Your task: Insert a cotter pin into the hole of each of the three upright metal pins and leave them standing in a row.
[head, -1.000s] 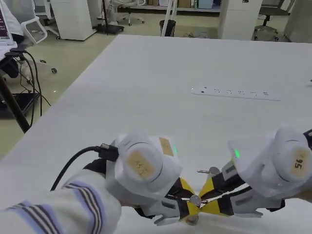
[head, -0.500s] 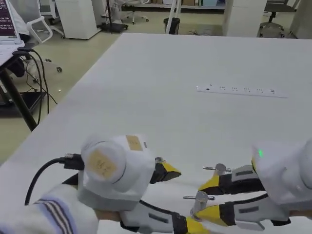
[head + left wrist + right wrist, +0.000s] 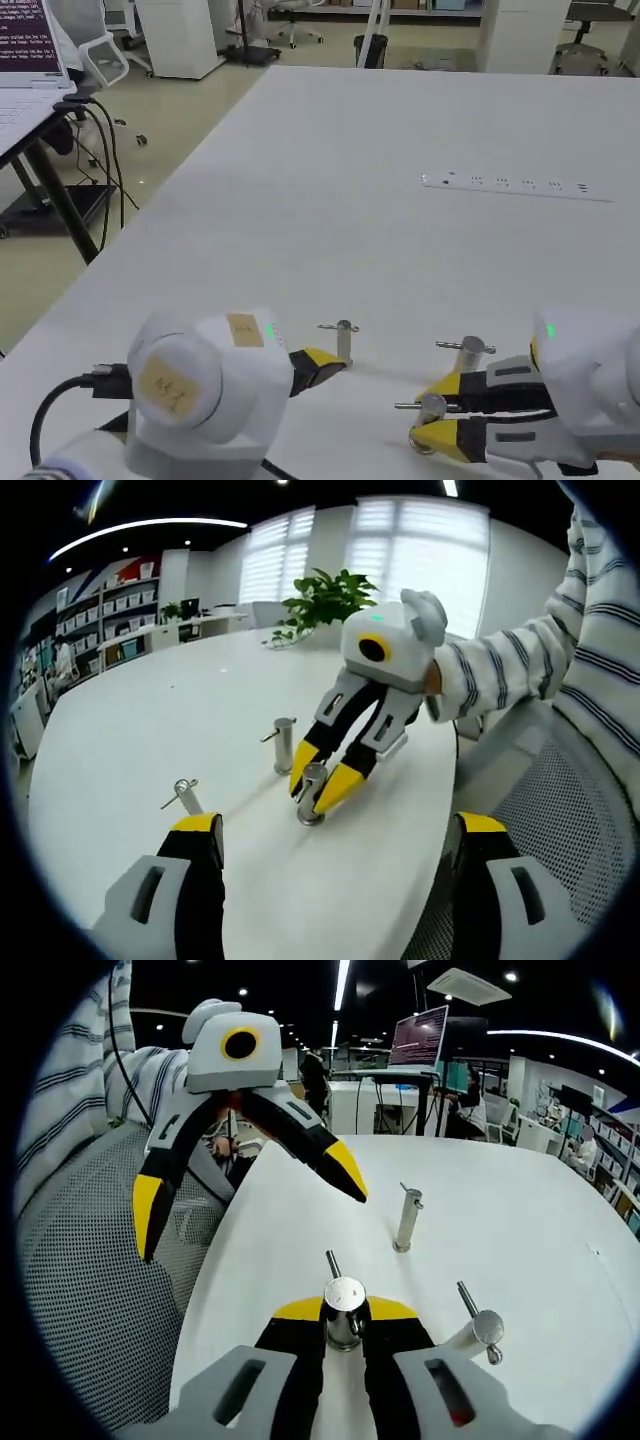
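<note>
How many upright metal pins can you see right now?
3 metal pins: one stands free on the left, one free farther right, and the nearest is clamped in the right gripper. None seems hidden.

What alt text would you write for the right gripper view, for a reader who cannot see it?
The right gripper, yellow-tipped, is shut on an upright metal pin with a round head on a white table. Another pin stands beyond it, a third pin at its right, and the left gripper hangs open at upper left.

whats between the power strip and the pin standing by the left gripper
Nothing. In the head view the stretch of white table from the power strip to that pin is bare.
</note>
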The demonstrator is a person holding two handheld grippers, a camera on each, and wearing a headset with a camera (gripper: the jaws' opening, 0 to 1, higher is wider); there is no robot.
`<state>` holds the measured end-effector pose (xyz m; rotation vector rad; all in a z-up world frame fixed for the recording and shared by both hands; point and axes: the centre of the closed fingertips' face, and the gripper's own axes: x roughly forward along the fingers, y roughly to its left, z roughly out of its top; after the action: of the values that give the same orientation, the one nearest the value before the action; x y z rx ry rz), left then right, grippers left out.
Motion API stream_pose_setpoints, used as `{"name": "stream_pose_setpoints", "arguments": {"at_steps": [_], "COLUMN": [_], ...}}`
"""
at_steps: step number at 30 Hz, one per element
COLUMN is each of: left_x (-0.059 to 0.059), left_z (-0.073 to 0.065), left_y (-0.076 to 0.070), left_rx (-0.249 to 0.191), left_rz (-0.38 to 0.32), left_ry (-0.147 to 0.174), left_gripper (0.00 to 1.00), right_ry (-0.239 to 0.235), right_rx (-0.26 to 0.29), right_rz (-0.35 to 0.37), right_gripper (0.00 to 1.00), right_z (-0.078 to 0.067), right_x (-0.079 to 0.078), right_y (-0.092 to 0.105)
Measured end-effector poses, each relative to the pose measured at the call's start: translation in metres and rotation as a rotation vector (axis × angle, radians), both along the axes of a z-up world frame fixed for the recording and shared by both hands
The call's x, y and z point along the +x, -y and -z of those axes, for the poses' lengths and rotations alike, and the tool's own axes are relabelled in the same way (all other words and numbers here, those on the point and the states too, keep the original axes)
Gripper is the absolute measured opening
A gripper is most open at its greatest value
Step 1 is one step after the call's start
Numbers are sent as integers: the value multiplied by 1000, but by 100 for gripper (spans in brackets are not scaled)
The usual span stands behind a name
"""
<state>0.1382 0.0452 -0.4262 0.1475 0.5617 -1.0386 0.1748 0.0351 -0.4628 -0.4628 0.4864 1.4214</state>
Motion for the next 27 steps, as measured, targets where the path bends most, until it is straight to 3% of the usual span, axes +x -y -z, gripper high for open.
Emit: {"name": "stream_pose_setpoints", "arguments": {"at_steps": [5, 8, 10, 11, 17, 21, 27], "left_x": [3, 3, 2, 1, 3, 5, 8], "left_z": [-3, -1, 0, 0, -1, -3, -1], "left_y": [0, -3, -5, -5, -16, -23, -31], "left_rx": [-10, -2, -4, -24, -23, -27, -19], "left_rz": [-11, -13, -19, -26, -66, -89, -117], "left_ry": [4, 4, -14, -37, -36, -33, -43], "left_gripper": [94, 94, 94, 94, 94, 94, 93], "right_ry": [28, 14, 12, 13, 59, 72, 68], "right_rx": [1, 27, 33, 37, 33, 25, 7], "right_rz": [-37, -55, -60, -64, -42, 7, 75], "right_gripper": [8, 8, 8, 8, 8, 8, 8], "right_z": [-4, -17, -27, -33, -58, -61, -45], "right_x": [-10, -13, -12, -11, 8, 26, 48], "right_y": [2, 11, 20, 26, 60, 81, 105]}}
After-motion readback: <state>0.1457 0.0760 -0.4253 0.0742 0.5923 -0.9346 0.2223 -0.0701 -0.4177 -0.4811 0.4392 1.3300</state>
